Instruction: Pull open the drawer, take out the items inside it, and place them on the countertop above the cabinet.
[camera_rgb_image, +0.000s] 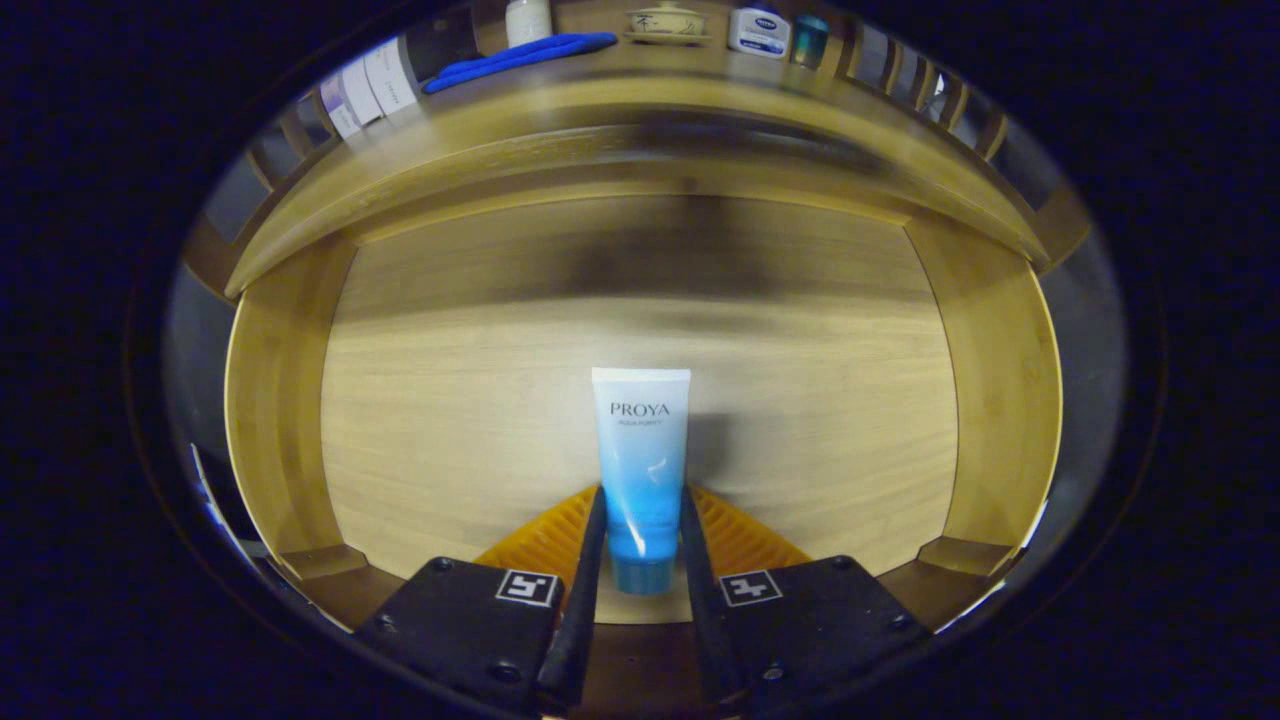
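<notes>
A white-to-blue cosmetic tube (641, 440) lies lengthwise between my fingers, its blue cap end toward me and its flat crimped end pointing away. My gripper (643, 492) is shut on the tube, both fingers pressing its lower sides just above the cap. Beneath it is the open wooden drawer (275, 400), whose pale floor spreads on all sides; the tube throws a faint shadow to its right. Whether the tube touches the floor I cannot tell. Beyond the drawer runs the wooden countertop (640, 85) of the cabinet.
On the countertop stand a white bottle (527, 20), a long blue item (520, 58), a small ceramic lidded dish (667, 24), a white jar (760, 30) and a teal bottle (810, 38). Pale tubes (370, 85) lie at its left end. Wooden rails edge the counter.
</notes>
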